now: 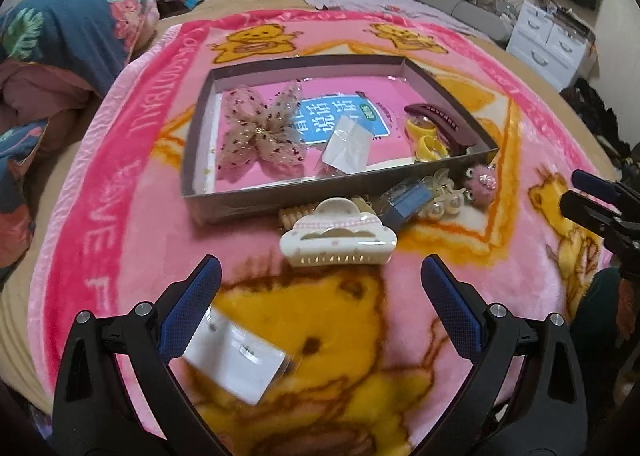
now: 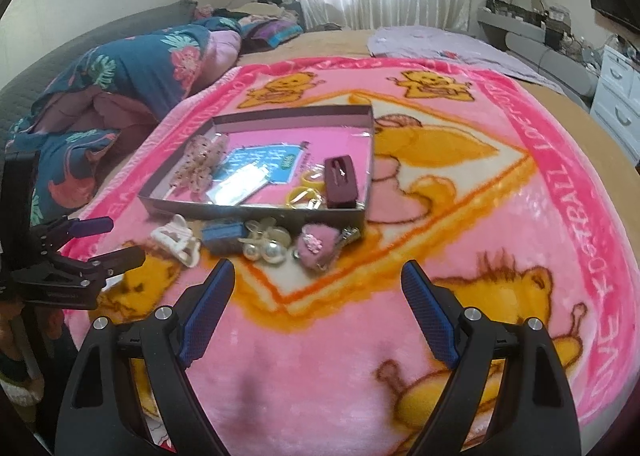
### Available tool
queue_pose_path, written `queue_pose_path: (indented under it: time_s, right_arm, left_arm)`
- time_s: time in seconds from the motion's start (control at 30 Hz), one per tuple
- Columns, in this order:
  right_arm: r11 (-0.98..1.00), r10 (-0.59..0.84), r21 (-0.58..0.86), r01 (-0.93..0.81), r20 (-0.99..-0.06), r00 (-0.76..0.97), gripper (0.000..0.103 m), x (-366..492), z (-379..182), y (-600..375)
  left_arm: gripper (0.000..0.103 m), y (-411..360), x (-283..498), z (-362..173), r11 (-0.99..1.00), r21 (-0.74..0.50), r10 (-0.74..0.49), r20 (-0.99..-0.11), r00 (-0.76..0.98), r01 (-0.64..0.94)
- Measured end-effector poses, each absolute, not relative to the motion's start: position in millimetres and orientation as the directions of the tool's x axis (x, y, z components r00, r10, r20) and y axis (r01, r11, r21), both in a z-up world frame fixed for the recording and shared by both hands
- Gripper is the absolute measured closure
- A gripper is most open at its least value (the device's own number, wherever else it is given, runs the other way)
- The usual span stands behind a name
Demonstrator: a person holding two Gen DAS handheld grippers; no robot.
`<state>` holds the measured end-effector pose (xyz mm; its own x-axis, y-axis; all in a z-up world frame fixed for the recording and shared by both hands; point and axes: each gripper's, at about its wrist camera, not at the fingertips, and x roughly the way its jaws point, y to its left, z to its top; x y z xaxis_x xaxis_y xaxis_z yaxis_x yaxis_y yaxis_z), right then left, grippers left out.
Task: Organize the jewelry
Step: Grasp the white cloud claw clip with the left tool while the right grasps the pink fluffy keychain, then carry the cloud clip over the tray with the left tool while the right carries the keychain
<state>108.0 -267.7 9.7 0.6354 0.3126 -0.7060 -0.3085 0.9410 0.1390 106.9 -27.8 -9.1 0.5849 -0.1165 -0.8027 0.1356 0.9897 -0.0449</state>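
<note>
A shallow grey box [image 1: 240,202] [image 2: 256,212] lies on the pink blanket and holds a dotted bow [image 1: 260,132], a clear packet [image 1: 346,150], yellow rings [image 1: 430,146] and a maroon hair clip [image 1: 444,126] [image 2: 340,182]. Loose pieces lie before its front wall: a white claw clip [image 1: 338,238] [image 2: 178,242], a blue item [image 1: 408,202] [image 2: 222,234], pearl pieces [image 2: 266,250] and a pink fuzzy piece [image 1: 482,184] [image 2: 316,244]. My left gripper [image 1: 320,276] stands open just short of the white claw clip. A white card packet [image 1: 236,356] lies under its left finger. My right gripper [image 2: 318,276] is open and empty, near the pearls.
The pink bear blanket [image 2: 440,216] covers a bed. A folded floral quilt [image 2: 120,72] lies at the left. White drawers [image 1: 548,40] and a cluttered shelf stand at the far right. The other gripper shows at each view's edge.
</note>
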Motion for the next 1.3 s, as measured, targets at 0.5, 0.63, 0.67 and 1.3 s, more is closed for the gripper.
queue_pose_path:
  time_s: [0.5,0.63,0.67,1.3]
  right_arm:
    - [0.934,0.35,0.235,-0.27,-0.763,0.544,0.019,146.8,-22.0,-268.9]
    - [0.936,0.343,0.233,-0.264,-0.776,0.53,0.02,159.9,-29.7,-259.6]
    - [0.935,0.345,0.237,-0.263,-0.777,0.526,0.021,162.6,-31.8,-258.3]
    - [0.936,0.35,0.285,-0.205,-0.797,0.492,0.076,186.5,-56.1,-253.3]
  left_arm:
    - [0.018,-40.6,144.9,-39.6,0.987,-0.008,-0.093,-0.846,0.525,0.163]
    - [0.03,-37.4,148.3,-45.3,0.986,-0.046,-0.123,-0.851,0.51,0.161]
    - [0.034,-37.6,147.6,-46.0,0.986,-0.05,-0.127,-0.851,0.51,0.162]
    - [0.034,1.1,141.8,-29.7,0.994,-0.084,-0.11,-0.82,0.561,0.071]
